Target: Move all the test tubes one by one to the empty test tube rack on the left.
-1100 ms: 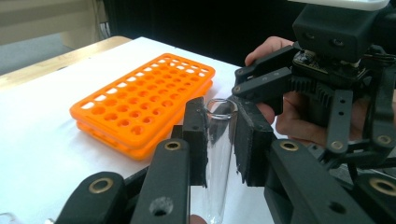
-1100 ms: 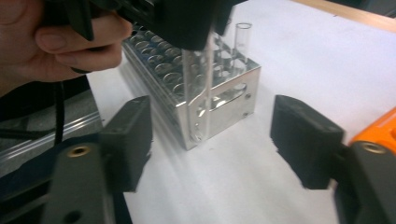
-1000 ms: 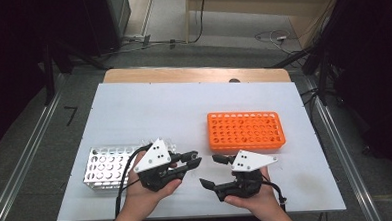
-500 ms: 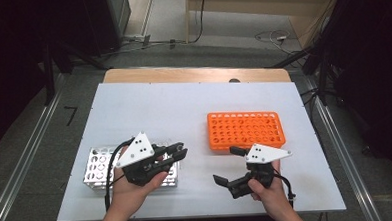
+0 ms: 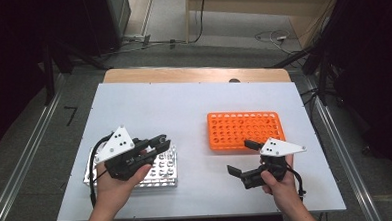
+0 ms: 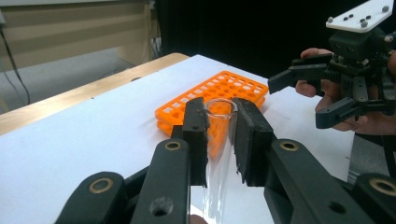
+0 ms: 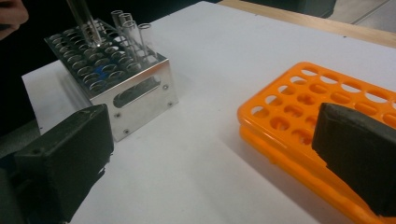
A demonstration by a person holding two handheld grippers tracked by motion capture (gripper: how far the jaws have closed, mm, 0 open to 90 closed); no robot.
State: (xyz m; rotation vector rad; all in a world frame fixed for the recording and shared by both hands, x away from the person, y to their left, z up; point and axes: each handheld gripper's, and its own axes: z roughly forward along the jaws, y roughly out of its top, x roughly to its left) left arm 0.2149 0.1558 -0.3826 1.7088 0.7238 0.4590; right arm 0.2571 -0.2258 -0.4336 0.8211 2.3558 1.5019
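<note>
Left hand-held gripper (image 6: 218,140) clenched on a glass tube (image 6: 219,121) over the metal rack (image 5: 159,172); right hand-held gripper (image 5: 242,158) released near the orange rack (image 5: 245,128).

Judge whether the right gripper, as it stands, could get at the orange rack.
Probably yes. The right gripper is open and holds nothing, and the orange rack lies just beyond it with bare table between. The left gripper, shut on a glass tube, is off over the metal rack.
</note>
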